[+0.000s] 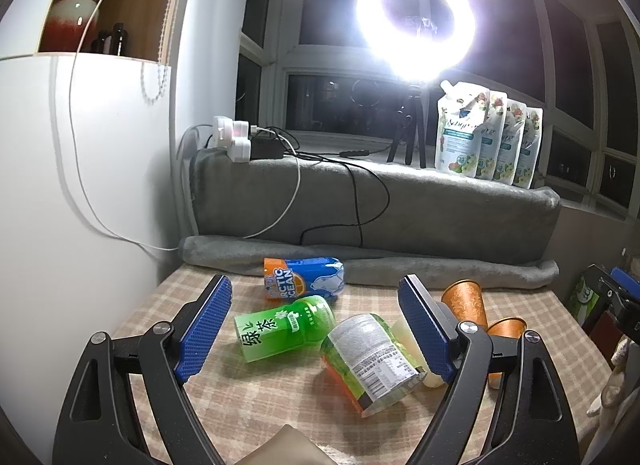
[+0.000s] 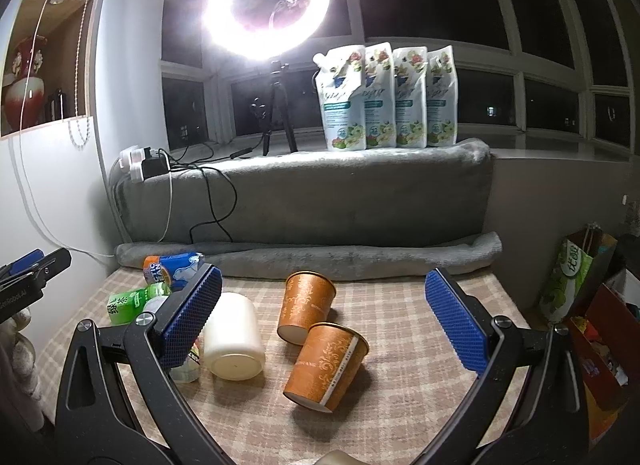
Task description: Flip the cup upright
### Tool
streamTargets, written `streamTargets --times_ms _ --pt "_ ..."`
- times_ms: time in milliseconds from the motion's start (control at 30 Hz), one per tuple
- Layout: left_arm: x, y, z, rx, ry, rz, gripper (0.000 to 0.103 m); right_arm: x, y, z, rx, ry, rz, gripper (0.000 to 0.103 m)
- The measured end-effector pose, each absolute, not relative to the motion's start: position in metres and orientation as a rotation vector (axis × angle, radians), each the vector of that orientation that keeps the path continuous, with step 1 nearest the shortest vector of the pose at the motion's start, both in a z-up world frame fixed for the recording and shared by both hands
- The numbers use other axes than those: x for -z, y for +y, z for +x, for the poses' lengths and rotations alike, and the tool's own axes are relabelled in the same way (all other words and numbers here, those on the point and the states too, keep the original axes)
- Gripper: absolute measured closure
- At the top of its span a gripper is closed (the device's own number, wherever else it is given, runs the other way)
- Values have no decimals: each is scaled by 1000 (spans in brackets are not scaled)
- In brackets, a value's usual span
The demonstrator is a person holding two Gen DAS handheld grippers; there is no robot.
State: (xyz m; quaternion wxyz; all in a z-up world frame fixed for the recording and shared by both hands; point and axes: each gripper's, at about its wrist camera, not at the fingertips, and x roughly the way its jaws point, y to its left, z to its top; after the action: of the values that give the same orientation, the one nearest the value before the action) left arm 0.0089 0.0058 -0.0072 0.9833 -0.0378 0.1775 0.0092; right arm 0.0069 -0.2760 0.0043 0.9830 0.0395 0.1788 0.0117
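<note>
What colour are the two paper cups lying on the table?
Orange-brown with a pale scroll pattern, on the near cup and the far cup; clearest in the right wrist view.

surface: table with plaid cloth (image 2: 400,405) | lying on it: two orange paper cups (image 2: 326,367), white cup (image 2: 234,339), green tea bottle (image 1: 284,327), Arctic Ocean can (image 1: 304,279), labelled bottle (image 1: 370,361)

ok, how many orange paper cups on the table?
2, both lying on their sides, touching: the near cup between the right claw's open fingers, the far cup just behind it. A cream cup lies to their left. Others may be hidden.
</note>
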Motion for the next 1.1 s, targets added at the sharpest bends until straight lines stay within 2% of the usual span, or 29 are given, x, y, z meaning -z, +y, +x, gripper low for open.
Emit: streamTargets --times_ms 300,500,667,900,1100 --pt "16 17 17 -30 379 -105 18 -8 -254 56 -144 429 -10 0" --pt "25 40 18 -75 327 -152 18 -16 -219 103 -286 474 -134 0" --pt "38 60 18 -122 397 -159 18 -18 -176 146 -437 532 -267 0" --pt "51 84 12 -183 462 -164 18 6 -101 193 -603 633 -529 0" --pt "58 99 8 -214 508 -171 18 31 -57 229 -689 741 -640 0"
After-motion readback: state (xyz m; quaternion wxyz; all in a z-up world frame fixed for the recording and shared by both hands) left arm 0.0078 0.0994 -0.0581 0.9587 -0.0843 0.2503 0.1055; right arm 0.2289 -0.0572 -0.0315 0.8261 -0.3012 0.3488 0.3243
